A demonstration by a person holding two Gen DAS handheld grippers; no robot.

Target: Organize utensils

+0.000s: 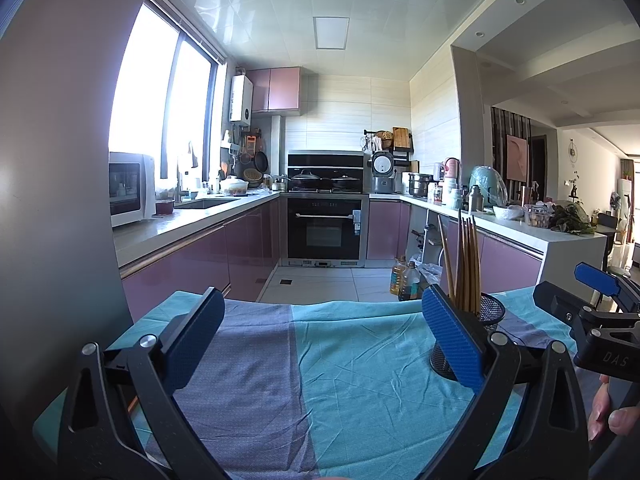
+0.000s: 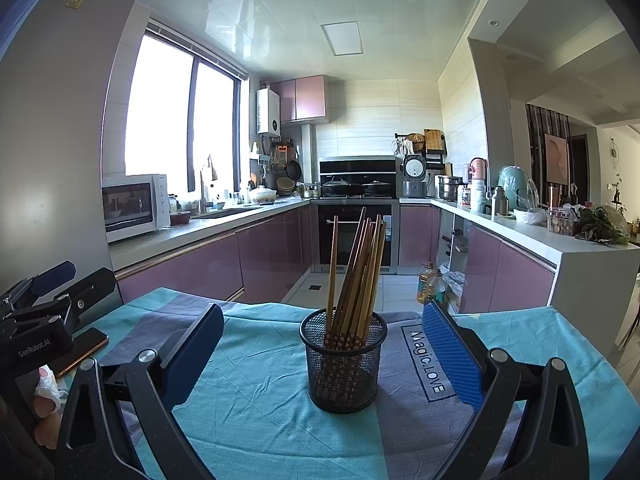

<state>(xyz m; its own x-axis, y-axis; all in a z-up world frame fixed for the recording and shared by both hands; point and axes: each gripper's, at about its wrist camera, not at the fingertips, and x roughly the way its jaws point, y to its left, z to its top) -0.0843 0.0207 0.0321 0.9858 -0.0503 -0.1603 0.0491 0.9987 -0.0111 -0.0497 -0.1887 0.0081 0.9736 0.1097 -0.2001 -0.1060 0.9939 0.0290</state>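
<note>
A black mesh cup stands upright on the teal and grey cloth, holding several brown chopsticks that lean to the right. My right gripper is open and empty, with the cup centred between its blue pads, just beyond the tips. In the left wrist view the cup and chopsticks show partly hidden behind my right-hand pad. My left gripper is open and empty over bare cloth, left of the cup. The right gripper also shows at the left wrist view's right edge.
A phone lies on the cloth at the left, under the left gripper's body. The table's far edge drops to the kitchen floor, where oil bottles stand. Counters and an oven lie beyond.
</note>
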